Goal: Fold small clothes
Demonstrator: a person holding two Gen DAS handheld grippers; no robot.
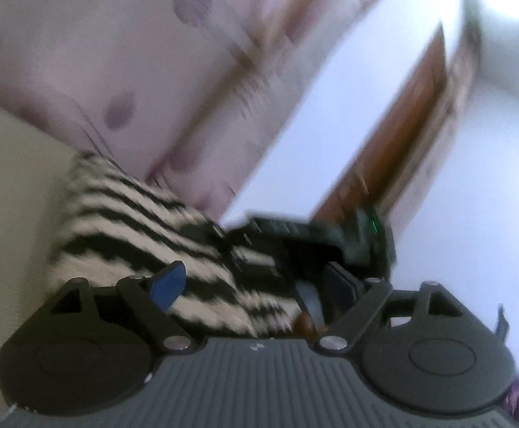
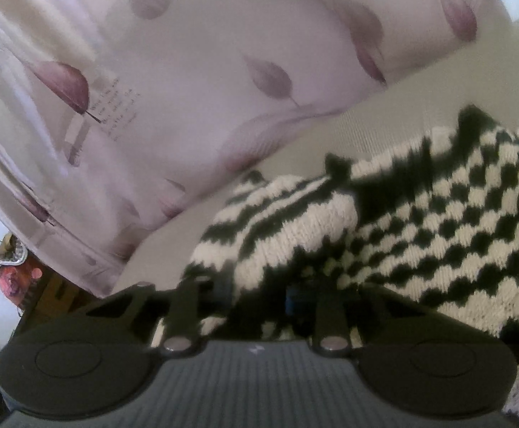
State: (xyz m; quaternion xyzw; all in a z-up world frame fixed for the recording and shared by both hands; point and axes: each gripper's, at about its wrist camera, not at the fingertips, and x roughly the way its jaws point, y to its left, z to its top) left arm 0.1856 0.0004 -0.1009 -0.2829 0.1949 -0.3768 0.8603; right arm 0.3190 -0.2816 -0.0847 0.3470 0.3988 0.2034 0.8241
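Observation:
A black-and-white knitted garment (image 2: 438, 221) with stripes and checks lies on a cream surface (image 2: 295, 149). In the right wrist view its folded striped part (image 2: 281, 228) drapes over my right gripper (image 2: 259, 296), whose fingers are buried in the knit and appear closed on it. In the left wrist view the same garment (image 1: 134, 235) lies between the blue pads (image 1: 168, 285) of my left gripper (image 1: 238, 292), which pinches it. The other gripper's dark body (image 1: 323, 242) is just beyond, to the right.
A pale pink curtain (image 2: 188, 71) with purple leaf prints hangs behind the surface. A brown wooden door frame (image 1: 402, 142) and white wall show in the blurred left wrist view. Cluttered items (image 2: 13, 274) sit at the far left.

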